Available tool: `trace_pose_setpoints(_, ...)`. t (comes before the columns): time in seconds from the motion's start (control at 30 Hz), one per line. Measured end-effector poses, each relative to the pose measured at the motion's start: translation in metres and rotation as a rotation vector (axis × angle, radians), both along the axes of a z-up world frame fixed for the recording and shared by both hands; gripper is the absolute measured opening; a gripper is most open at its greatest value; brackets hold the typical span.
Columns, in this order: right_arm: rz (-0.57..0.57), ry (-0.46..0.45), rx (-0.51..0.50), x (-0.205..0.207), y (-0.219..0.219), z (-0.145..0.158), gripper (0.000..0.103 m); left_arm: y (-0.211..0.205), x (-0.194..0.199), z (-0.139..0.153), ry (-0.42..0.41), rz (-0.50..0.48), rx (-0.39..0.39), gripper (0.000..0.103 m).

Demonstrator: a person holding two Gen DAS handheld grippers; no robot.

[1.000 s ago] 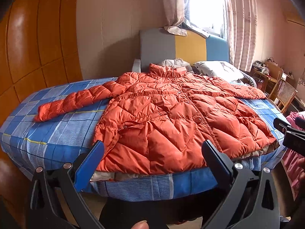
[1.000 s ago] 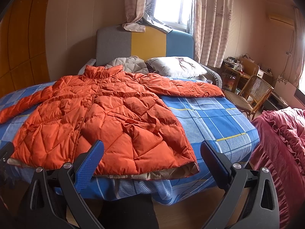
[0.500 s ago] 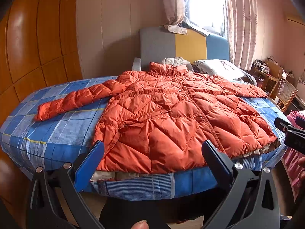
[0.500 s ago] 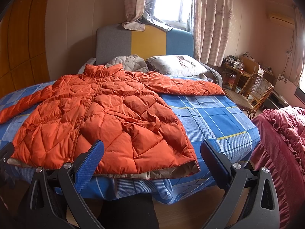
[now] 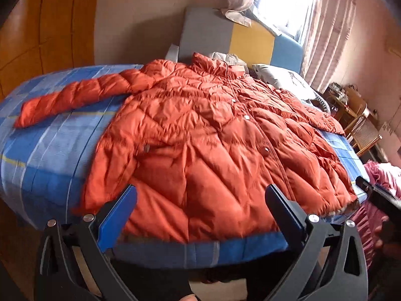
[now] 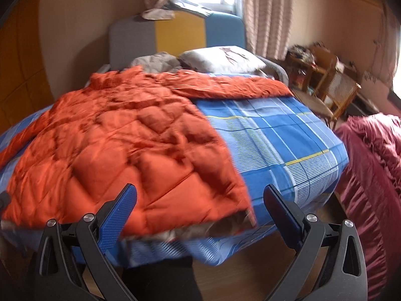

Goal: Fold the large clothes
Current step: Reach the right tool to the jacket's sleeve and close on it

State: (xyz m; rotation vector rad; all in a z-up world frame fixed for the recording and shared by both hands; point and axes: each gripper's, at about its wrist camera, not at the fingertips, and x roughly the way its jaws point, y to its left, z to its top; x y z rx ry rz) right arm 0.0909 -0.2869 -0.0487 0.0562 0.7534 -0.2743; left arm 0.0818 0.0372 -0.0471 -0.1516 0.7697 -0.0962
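Observation:
An orange quilted puffer jacket (image 5: 205, 135) lies flat and face up on the blue plaid bed (image 5: 47, 155), collar toward the headboard, both sleeves spread out. Its hem hangs at the near bed edge. My left gripper (image 5: 200, 195) is open above the hem's left half, holding nothing. In the right wrist view the jacket (image 6: 117, 148) fills the left side, and my right gripper (image 6: 199, 195) is open over its right hem corner, empty. The right gripper's tip (image 5: 376, 193) shows at the right edge of the left wrist view.
A grey, yellow and blue headboard (image 6: 175, 37) and a white pillow (image 6: 220, 57) are at the far end. A wicker chair (image 6: 335, 90) and cluttered desk stand right of the bed. A maroon ruffled bedspread (image 6: 371, 175) lies close on the right. Wooden wardrobe panels (image 5: 42, 32) line the left.
Both grippers have moved forward and down toward the jacket's hem, so the jacket looks larger and blurred. Both stay open. The jacket itself has not moved.

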Motion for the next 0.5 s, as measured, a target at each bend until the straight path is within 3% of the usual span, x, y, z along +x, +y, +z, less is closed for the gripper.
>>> trace_pose_setpoints(0.3,-0.21,0.09,0.069,0.093,-0.115,-0.026,0.1,0.0,0.061,0.009,-0.009,0.027,0.085,0.101)
trace_pose_setpoints(0.37,-0.241,0.1,0.084,0.111,-0.14,-0.03,0.096,0.003,0.077,0.006,0.007,0.046,0.105,0.101)
trace_pose_setpoints(0.43,-0.295,0.121,0.117,0.134,-0.172,-0.037,0.083,0.006,0.092,0.002,0.027,0.059,0.107,0.101)
trace_pose_setpoints(0.5,-0.345,0.131,0.181,0.153,-0.202,-0.042,0.077,0.009,0.105,-0.002,0.045,0.083,0.115,0.101)
